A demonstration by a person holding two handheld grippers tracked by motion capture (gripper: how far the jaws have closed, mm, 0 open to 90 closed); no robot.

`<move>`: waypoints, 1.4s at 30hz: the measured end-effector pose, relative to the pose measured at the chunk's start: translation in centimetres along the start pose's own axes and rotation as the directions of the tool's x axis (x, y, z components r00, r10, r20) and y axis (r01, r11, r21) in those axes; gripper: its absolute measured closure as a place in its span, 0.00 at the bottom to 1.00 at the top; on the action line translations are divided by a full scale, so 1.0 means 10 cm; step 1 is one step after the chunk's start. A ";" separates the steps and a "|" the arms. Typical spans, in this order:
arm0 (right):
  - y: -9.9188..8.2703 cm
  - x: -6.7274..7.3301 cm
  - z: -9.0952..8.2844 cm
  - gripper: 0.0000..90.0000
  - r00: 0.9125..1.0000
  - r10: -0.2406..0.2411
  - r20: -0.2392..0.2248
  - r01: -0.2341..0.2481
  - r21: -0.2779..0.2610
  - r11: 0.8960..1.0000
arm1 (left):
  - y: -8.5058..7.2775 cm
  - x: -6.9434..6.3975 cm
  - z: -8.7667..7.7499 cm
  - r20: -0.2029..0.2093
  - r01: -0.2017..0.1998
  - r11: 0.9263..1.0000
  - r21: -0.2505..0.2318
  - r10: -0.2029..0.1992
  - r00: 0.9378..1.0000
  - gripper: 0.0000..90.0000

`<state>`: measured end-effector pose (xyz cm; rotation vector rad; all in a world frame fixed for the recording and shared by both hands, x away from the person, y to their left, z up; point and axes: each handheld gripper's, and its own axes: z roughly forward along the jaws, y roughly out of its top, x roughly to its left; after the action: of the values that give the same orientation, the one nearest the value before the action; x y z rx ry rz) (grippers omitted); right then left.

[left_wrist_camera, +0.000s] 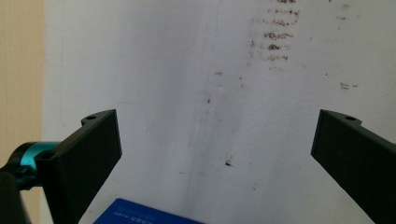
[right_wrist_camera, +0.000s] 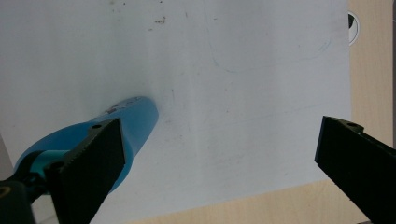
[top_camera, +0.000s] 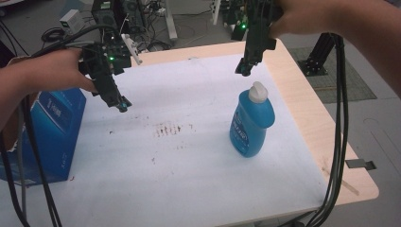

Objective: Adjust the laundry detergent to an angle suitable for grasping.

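Box [top_camera: 52,132]: blue carton at the sheet's left edge, white lettering too small to read.
Left gripper [top_camera: 124,106]: jaws spread wide, empty, above the stained white sheet [top_camera: 189,161].
Bottle [top_camera: 250,123]: blue, white cap, upright; label print illegible.
Right gripper [top_camera: 243,70]: jaws apart, empty, above the bottle.

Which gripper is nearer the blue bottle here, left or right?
Right. The right gripper hangs just above the blue bottle, near its white cap; the left gripper is across the mat, beside the blue box.
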<state>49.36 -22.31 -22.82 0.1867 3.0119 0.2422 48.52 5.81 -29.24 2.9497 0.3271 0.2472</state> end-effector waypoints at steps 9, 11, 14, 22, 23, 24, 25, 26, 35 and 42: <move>-0.08 0.01 -0.05 0.01 1.000 0.014 -0.005 -0.014 -0.005 1.000 | -0.01 -0.01 -0.02 -0.012 0.007 1.000 -0.001 -0.007 1.000 0.02; -0.10 0.01 -0.08 0.01 1.000 0.027 0.005 -0.027 -0.010 1.000 | 0.00 -0.02 -0.02 -0.010 0.007 1.000 -0.002 -0.007 1.000 0.02; -0.14 0.04 -0.12 0.01 0.999 0.036 0.007 -0.036 -0.010 0.999 | 0.01 -0.03 -0.02 -0.010 0.004 1.000 -0.002 -0.004 1.000 0.02; -0.30 0.07 -0.20 0.01 0.997 0.069 0.043 -0.068 -0.005 0.998 | 0.03 -0.06 -0.03 -0.013 -0.007 1.000 0.001 0.007 1.000 0.02; -0.33 0.08 -0.21 0.01 0.996 0.077 0.043 -0.076 -0.006 0.997 | 0.03 -0.06 -0.03 -0.013 -0.007 1.000 0.001 0.007 1.000 0.02; -0.40 0.09 -0.23 0.01 0.995 0.085 0.044 -0.085 -0.002 0.996 | 0.04 -0.07 -0.03 -0.013 0.001 1.000 -0.003 -0.001 1.000 0.02; -0.43 0.11 -0.23 0.01 0.995 0.090 0.043 -0.090 0.000 0.996 | 0.04 -0.07 -0.03 -0.014 0.002 1.000 -0.001 -0.002 1.000 0.02; -0.45 0.12 -0.23 0.01 0.994 0.098 0.044 -0.099 0.001 0.995 | 0.04 -0.07 -0.03 -0.014 0.002 1.000 -0.003 -0.002 1.000 0.02; -0.63 0.20 -0.28 0.01 0.991 0.115 0.070 -0.115 -0.006 0.993 | 0.04 -0.14 -0.04 -0.021 0.011 1.000 0.000 -0.011 1.000 0.02; -0.77 0.25 -0.29 0.01 0.986 0.147 0.075 -0.146 -0.014 0.989 | 0.06 -0.17 -0.03 -0.018 0.006 1.000 0.002 -0.006 1.000 0.02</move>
<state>45.67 -29.99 -21.54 0.4081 2.9241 0.2544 46.94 4.88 -29.07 2.9499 0.3394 0.2732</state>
